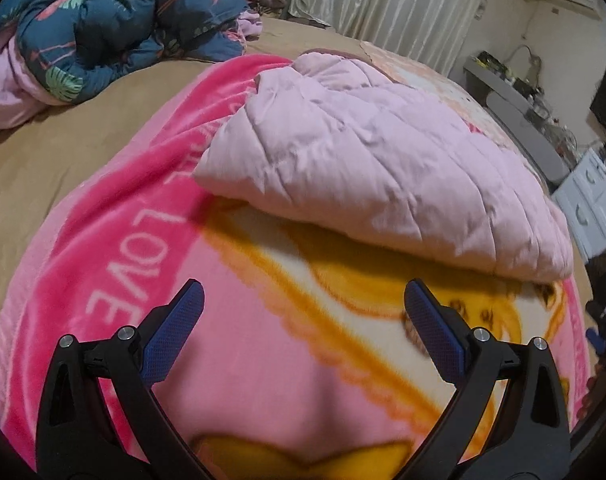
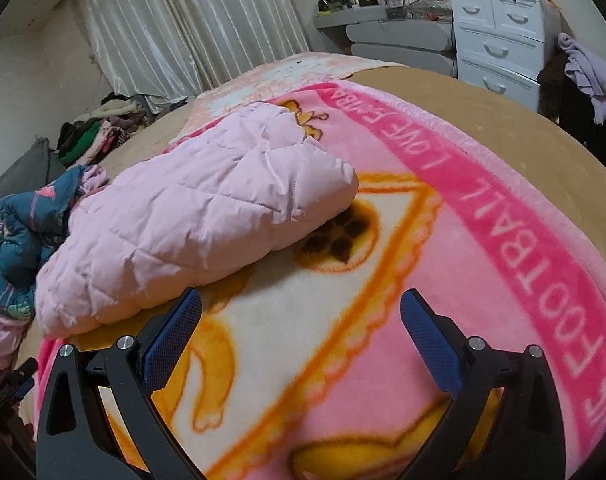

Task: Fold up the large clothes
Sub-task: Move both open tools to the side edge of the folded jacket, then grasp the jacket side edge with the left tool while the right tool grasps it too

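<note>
A pale pink quilted jacket lies folded into a thick bundle on a pink cartoon blanket spread over the bed. In the right wrist view the same jacket lies ahead and to the left on the blanket. My left gripper hovers open above the blanket, short of the jacket's near edge, nothing between its blue pads. Over the blanket my right gripper is also open and holds nothing; its left fingertip is close to the jacket's near corner.
A dark blue floral quilt is heaped at the far left of the tan bed sheet. A clothes pile lies by the curtains. White drawers and a grey cluttered desk stand beyond the bed's far side.
</note>
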